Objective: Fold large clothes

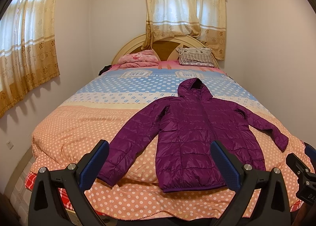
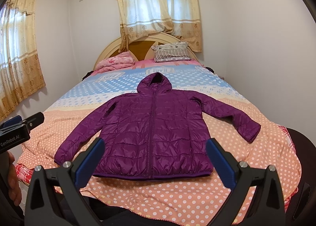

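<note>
1. A purple hooded jacket lies flat and zipped on the bed, front up, sleeves spread to both sides, hood toward the headboard.
2. The left gripper is spread wide and holds nothing; it hangs over the near edge of the bed, in front of the jacket's hem.
3. The right gripper is likewise spread wide and empty, apart from the jacket.
4. A pillow and a folded pink blanket sit by the headboard.
</note>
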The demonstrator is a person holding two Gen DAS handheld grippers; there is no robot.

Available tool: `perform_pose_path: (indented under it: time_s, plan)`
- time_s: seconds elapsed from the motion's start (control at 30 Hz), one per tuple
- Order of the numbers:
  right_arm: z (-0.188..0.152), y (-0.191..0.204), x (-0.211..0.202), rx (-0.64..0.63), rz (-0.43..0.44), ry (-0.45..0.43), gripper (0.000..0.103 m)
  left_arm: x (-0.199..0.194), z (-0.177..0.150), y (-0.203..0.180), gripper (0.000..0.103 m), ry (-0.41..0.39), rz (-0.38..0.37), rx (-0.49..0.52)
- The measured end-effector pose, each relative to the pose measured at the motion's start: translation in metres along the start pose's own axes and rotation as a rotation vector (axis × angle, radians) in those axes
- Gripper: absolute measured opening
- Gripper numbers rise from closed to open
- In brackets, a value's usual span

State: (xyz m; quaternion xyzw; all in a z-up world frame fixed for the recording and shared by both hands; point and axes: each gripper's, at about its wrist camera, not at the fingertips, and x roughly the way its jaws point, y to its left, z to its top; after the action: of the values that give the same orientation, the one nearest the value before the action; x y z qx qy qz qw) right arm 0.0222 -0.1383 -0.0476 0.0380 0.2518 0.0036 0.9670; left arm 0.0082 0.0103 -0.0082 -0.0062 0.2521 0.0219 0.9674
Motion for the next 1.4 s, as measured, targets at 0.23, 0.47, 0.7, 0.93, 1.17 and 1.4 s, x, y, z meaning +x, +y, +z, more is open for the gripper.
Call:
perform_pose_path:
  time_s: [0.23,0.47,0.7,0.93,1.17,1.4]
  plan:
    - [0.002,-0.003,0.001,0.001,0.001,0.002,0.103,0.0,-0.001,-0.001,0.102,-0.001,0.002,-0.004]
    - [0.001,-0.003,0.003,0.005,0.002,0.007,0.103,0.0,0.0,0.002,0.102,-0.002,0.002,-0.002]
    - [-0.002,-0.005,0.003,0.007,0.003,0.01,0.103,0.002,0.001,0.004,0.102,-0.001,0.0,-0.006]
    - [-0.001,-0.005,0.006,0.01,0.008,0.02,0.103,0.004,0.0,0.005,0.102,0.004,-0.001,-0.005]
    - [-0.003,-0.006,0.013,0.023,0.027,0.045,0.103,0.013,-0.004,0.004,0.102,0.028,-0.013,-0.009]
    - [-0.01,-0.028,0.043,0.085,0.078,0.11,0.103,0.05,-0.004,0.003,0.102,0.047,0.006,0.022]
